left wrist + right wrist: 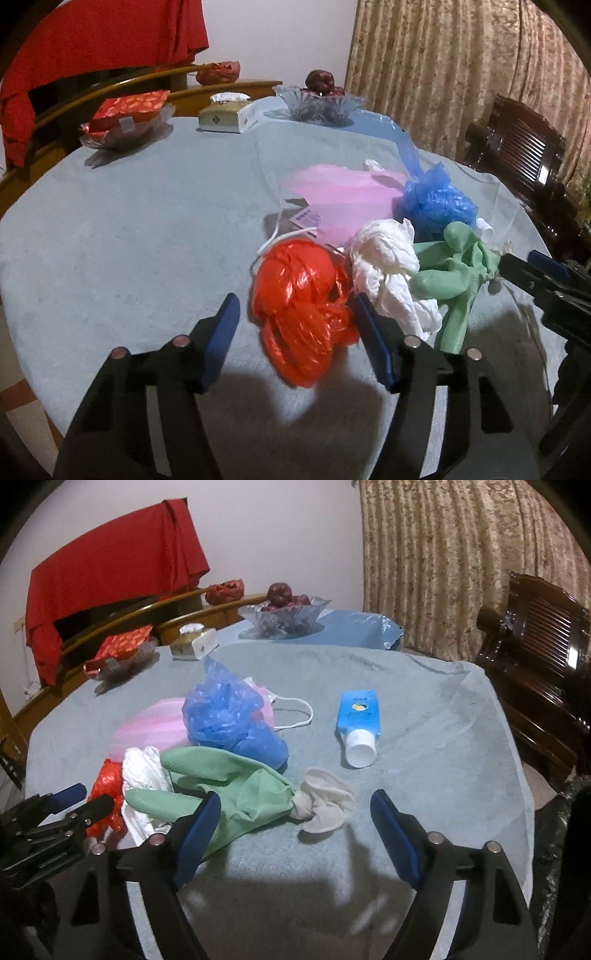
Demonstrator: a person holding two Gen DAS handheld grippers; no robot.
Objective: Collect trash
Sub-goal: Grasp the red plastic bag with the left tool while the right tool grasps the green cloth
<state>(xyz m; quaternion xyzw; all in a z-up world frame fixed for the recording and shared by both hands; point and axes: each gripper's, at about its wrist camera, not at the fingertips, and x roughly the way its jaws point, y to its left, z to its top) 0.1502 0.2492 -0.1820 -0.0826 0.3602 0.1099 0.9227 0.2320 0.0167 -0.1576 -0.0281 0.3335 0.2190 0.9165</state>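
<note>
Trash lies heaped near the front of the grey-blue cloth [129,229]: a crumpled red bag [299,306], white plastic [384,266], a green glove [236,782], a blue bag [229,716] and a pink mask [155,723], much of it buried under the others. The left gripper [295,332] straddles the red bag, fingers parted, its right pad at the bag's edge; contact is unclear. The right gripper [295,823] stands wide beside the glove's whitish cuff [325,805]. A blue tube [358,723] lies apart.
</note>
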